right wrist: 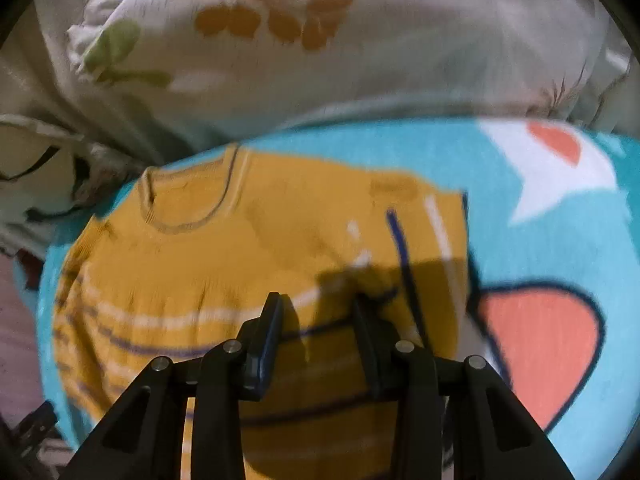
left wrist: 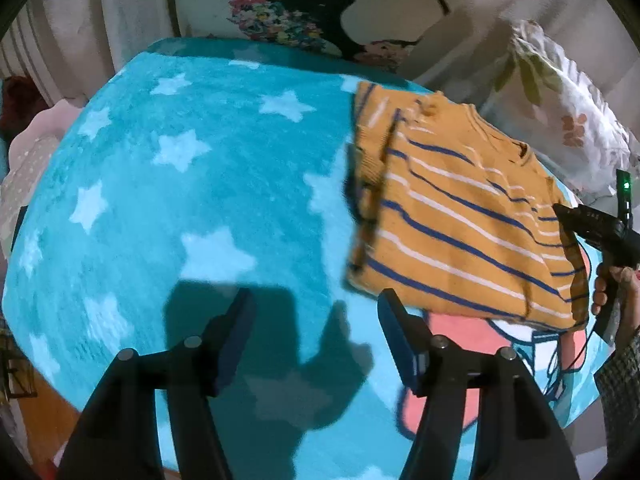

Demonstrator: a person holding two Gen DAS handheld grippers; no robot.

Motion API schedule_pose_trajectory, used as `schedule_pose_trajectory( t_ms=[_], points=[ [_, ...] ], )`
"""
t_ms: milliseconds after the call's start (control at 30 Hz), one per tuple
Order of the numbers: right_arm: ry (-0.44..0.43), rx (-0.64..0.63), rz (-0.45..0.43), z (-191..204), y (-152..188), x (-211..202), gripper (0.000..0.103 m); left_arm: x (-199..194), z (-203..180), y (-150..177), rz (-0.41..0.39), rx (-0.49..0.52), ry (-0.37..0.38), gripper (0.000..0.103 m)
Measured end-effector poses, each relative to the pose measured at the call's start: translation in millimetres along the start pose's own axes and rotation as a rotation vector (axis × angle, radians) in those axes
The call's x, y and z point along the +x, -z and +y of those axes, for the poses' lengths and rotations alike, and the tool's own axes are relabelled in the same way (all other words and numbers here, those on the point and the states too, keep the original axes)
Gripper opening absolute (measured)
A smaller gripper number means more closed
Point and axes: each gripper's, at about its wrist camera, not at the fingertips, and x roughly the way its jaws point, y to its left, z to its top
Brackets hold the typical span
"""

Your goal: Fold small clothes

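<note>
the small striped sweater [left wrist: 460, 224] is lying on the blue star-printed blanket [left wrist: 192, 200] that is covering the bed, toward the side where the floral pillow [left wrist: 560, 92] is propped. it is being kept flat on the soft surface so that its edges can be lined up; one sleeve appears to be already turned in over the body along the sweater's left edge in the left wrist view, which suggests the fold is partly made.

the left gripper [left wrist: 316, 336] is being held above bare blanket, just beside the sweater's lower corner, with its jaws spread and nothing between them. the right gripper [right wrist: 316, 320] is being held over the sweater's body, below the round neckline; its jaws are parted part-way, and whether any cloth is being pinched cannot be told, since that view is blurred and shadowed. a hand [left wrist: 612, 288] is seen gripping the right tool's handle at the far edge of the left view.

the sweater is a ribbed knit in mustard yellow, crossed by navy and white stripes, thick enough that it is likely to hold a crease loosely. the blanket is a plush, fuzzy fleece, printed with pale stars and a pink cartoon figure.
</note>
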Motion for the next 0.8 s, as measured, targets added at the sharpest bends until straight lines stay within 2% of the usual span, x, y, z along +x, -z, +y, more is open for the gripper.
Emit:
schedule_pose_trajectory(
  t_ms=[100,200,267,400,467,600,800],
  points=[
    [0.057,0.001,-0.027,16,-1,-13,0.039,8,12,-16,0.013,-0.005,0.038,0.064],
    [-0.021,-0.044,-0.066,47,13,-41,0.040,19,16,-39,0.023,-0.003,0.116,0.069],
    [-0.075,-0.113,-0.082,77,31,-58,0.049,31,12,-57,0.029,0.009,0.180,0.075],
    [-0.198,-0.313,-0.069,153,91,-77,0.056,57,-3,-89,0.073,0.062,0.264,0.077],
    [-0.216,-0.397,-0.055,181,118,-75,0.057,69,-16,-101,0.084,0.119,0.279,0.077],
    [-0.175,-0.613,-0.036,244,170,-56,0.057,92,-32,-118,0.129,0.186,0.302,0.077],
    [-0.080,-0.794,-0.076,295,208,-25,0.057,109,-44,-142,0.154,0.222,0.357,0.077]
  ],
)
